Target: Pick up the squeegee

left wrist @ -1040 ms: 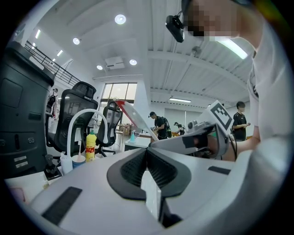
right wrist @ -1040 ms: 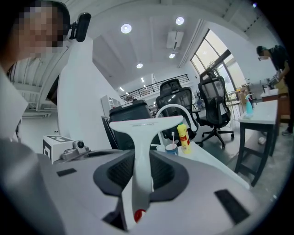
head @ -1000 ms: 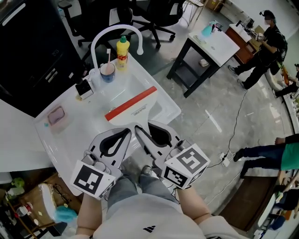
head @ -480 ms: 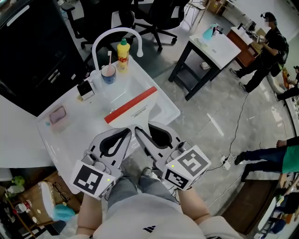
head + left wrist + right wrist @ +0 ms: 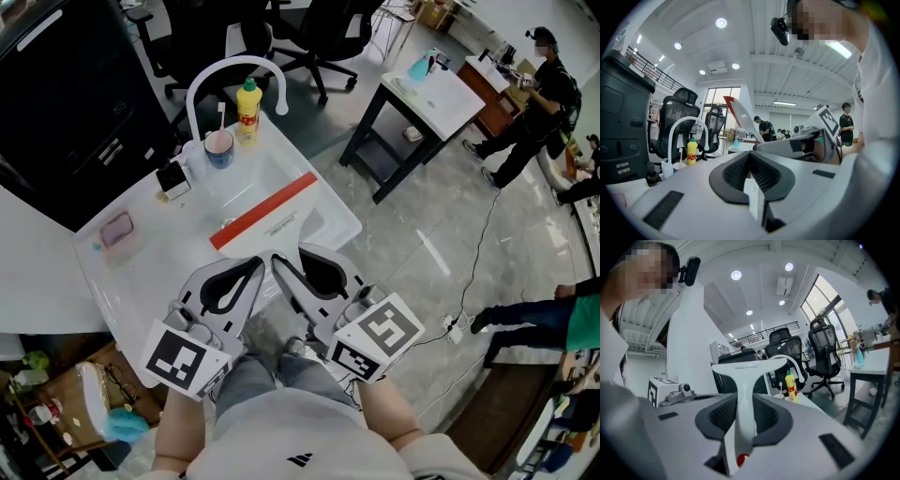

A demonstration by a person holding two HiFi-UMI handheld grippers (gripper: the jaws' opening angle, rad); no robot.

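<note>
The squeegee (image 5: 265, 214) has a white T-shaped body and a red blade. It hangs above the white sink basin (image 5: 246, 183), with its blade crosswise. Its handle (image 5: 745, 413) runs back between the pads of my right gripper (image 5: 279, 263), which is shut on it. In the right gripper view the head (image 5: 749, 366) stands straight ahead of the jaws. My left gripper (image 5: 256, 266) sits close beside the right one, shut and holding nothing. In the left gripper view (image 5: 750, 158) the squeegee's red edge (image 5: 731, 106) shows up ahead to the right.
On the sink counter (image 5: 141, 277) stand a white arched faucet (image 5: 234, 66), a yellow bottle (image 5: 247, 106), a cup with a toothbrush (image 5: 217, 145) and a pink soap dish (image 5: 114, 230). A black-legged table (image 5: 427, 89) is right of it. People stand at the far right.
</note>
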